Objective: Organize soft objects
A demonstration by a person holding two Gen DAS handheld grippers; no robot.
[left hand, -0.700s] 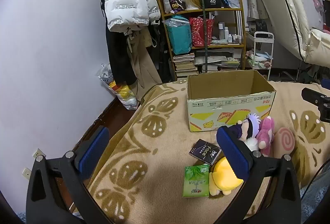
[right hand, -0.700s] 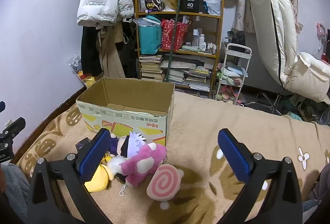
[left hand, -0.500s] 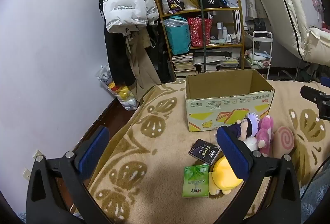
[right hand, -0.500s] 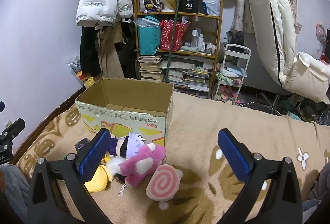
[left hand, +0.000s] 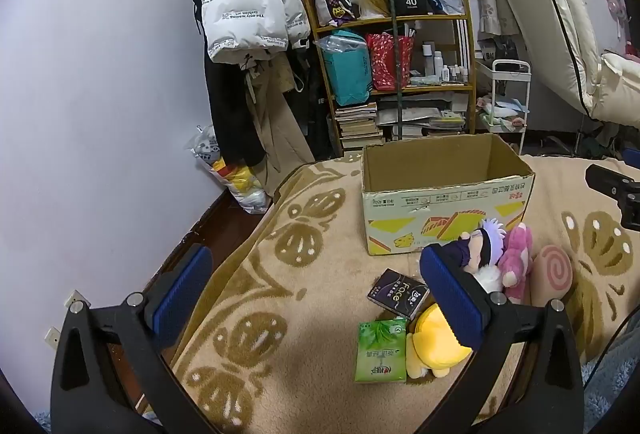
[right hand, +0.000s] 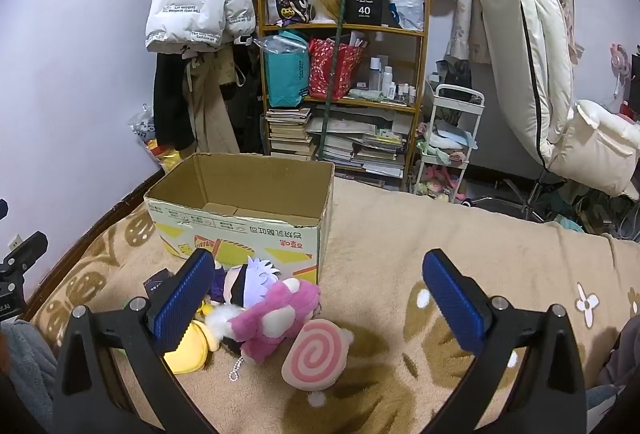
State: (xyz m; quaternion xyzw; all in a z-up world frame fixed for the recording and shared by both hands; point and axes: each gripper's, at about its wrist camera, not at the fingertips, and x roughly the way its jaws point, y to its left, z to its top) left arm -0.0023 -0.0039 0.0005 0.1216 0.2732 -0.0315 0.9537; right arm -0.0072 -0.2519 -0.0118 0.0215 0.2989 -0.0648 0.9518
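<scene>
Right now, left gripper (left hand: 316, 298): jaws spread wide, nothing between them, hanging over the patterned blanket (left hand: 312, 234).
Right gripper (right hand: 318, 298): likewise wide apart and empty.
Cardboard box (right hand: 244, 210): open-topped, on the blanket.
Plush toys: pink plush (right hand: 276, 318), swirl cushion (right hand: 316, 354), white-haired doll (right hand: 244, 284) and yellow plush (left hand: 434, 346) heaped just before the box.
Green packet (left hand: 380, 350): beside the yellow plush.

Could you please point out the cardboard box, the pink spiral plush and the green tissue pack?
cardboard box (right hand: 240, 230): right wrist view, printed front wall.
pink spiral plush (right hand: 316, 354): right wrist view, spiral face.
green tissue pack (left hand: 380, 352): left wrist view, top face.
</scene>
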